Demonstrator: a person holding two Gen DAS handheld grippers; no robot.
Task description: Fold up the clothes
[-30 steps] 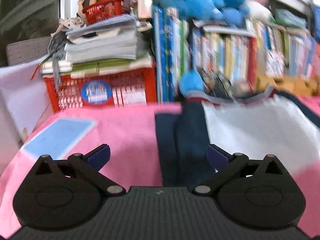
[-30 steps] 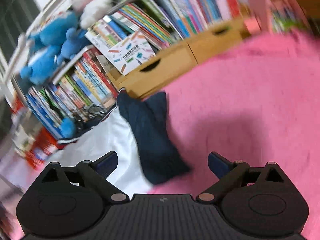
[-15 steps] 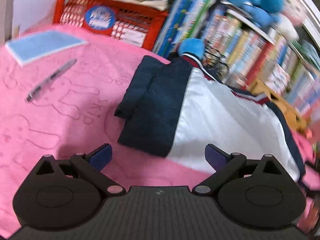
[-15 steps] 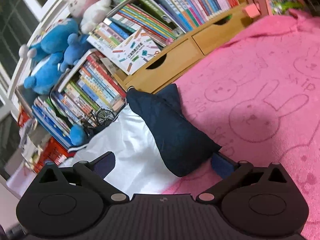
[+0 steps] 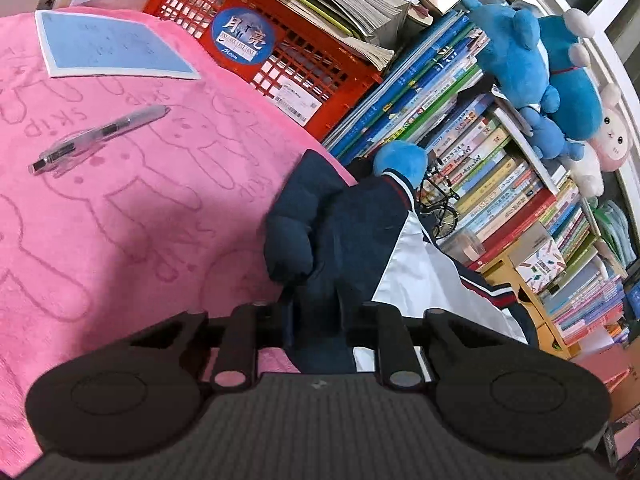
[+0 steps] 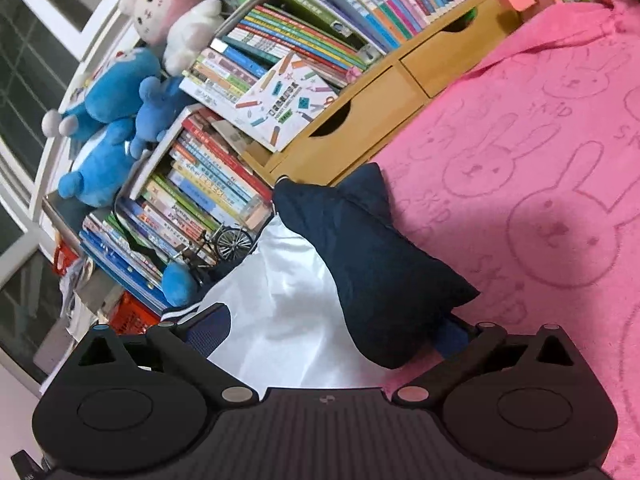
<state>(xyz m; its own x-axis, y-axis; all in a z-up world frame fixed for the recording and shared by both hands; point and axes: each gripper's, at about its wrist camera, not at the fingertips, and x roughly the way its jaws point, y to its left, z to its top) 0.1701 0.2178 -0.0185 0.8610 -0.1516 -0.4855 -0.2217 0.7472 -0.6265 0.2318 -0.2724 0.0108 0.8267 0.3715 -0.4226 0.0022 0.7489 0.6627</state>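
Note:
A navy and white jacket point(image 5: 352, 232) lies on the pink rabbit-print blanket point(image 5: 120, 220), against the books. My left gripper point(image 5: 318, 320) is low at its near edge. Its jaws are closing, with a bunched fold of the navy sleeve pinched between them. In the right wrist view the other navy sleeve point(image 6: 368, 260) lies over the white body point(image 6: 280, 312). My right gripper point(image 6: 332, 332) stands open around that sleeve's end. Its left pad is over the white cloth, and its right pad is partly hidden under the sleeve tip.
A pen point(image 5: 100, 136) and a blue sheet point(image 5: 108, 46) lie on the blanket to the left. Behind them stand a red crate point(image 5: 272, 40) of papers, rows of books point(image 5: 480, 160) and blue plush toys point(image 5: 532, 60). A wooden drawer box point(image 6: 360, 120) and a toy bicycle point(image 6: 224, 244) stand by the jacket.
My left gripper rolled, sank to the jacket's near edge and drew its jaws together on the navy fabric. My right gripper edged forward, so the sleeve end now lies between its open fingers.

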